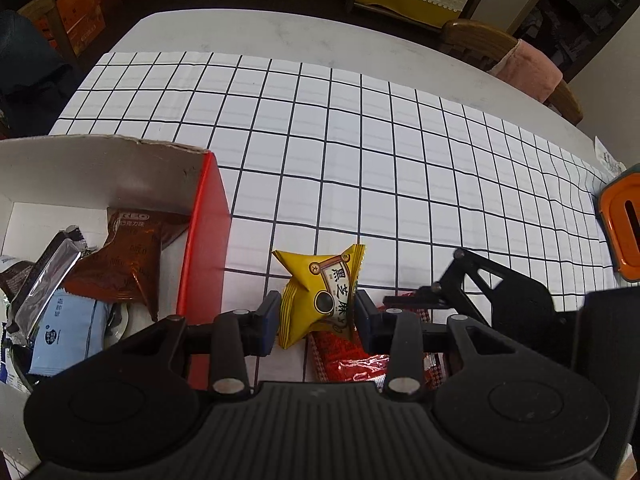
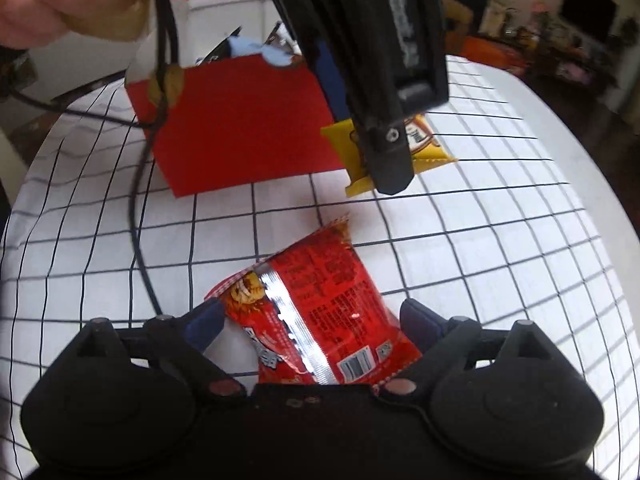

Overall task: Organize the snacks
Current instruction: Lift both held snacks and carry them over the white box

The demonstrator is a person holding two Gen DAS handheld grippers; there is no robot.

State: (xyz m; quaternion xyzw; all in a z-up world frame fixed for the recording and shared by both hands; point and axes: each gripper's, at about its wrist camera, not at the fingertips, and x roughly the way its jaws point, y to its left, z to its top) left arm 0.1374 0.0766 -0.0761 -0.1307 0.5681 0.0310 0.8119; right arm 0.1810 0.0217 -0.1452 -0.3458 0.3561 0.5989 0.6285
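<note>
My left gripper (image 1: 316,320) is shut on a yellow snack packet (image 1: 320,300), held in the air just right of the red box (image 1: 204,240). From the right wrist view the same yellow packet (image 2: 430,152) hangs in the left gripper (image 2: 390,168) beside the red box (image 2: 240,128). A red snack packet (image 2: 320,300) lies flat on the checked cloth between the spread fingers of my right gripper (image 2: 314,320), which is open. The red packet (image 1: 348,360) also shows under the left gripper.
The box holds a brown packet (image 1: 128,264), a silver one (image 1: 44,276) and a light blue one (image 1: 68,332). An orange-lidded container (image 1: 620,224) sits at the right edge. A black cable (image 2: 136,220) trails over the cloth; a hand (image 2: 40,8) is top left.
</note>
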